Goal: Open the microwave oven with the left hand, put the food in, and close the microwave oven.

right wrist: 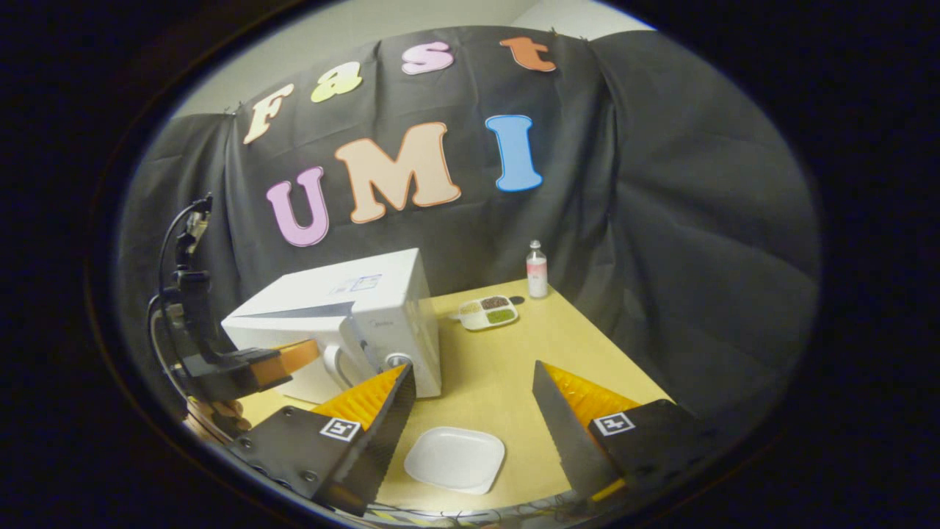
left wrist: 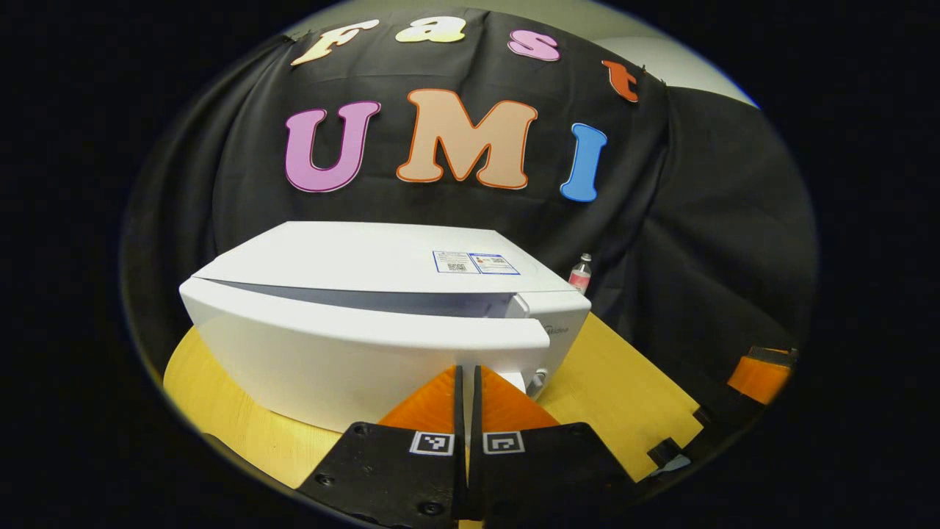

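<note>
Standing close, I see the left gripper (left wrist: 467, 382) with its two fingers pressed almost together, only a thin slit between them and nothing held, the tips right up against the front of the microwave oven (left wrist: 382, 323). The oven's door (left wrist: 367, 353) is ajar: a dark gap runs along its top edge, wider toward the left. From the right gripper view, that same left gripper (right wrist: 294, 360) sits at the door's handle side, with a hand (right wrist: 220, 411) partly visible beneath it.

The right gripper (right wrist: 474, 397) hangs above the table (right wrist: 507, 360) with its jaws spread wide and nothing between them. Directly below the gap lies a white square plate (right wrist: 455, 459), flat on the wood near the front edge.

Farther back, past the oven's right side, a small divided tray of food (right wrist: 488, 311) rests on the table, well apart from both grippers. Just behind it, near the far corner, a small bottle (right wrist: 537, 270) stands upright against the black cloth wall (right wrist: 661, 220); the same bottle (left wrist: 580, 273) peeks out beside the oven in the left gripper view.
</note>
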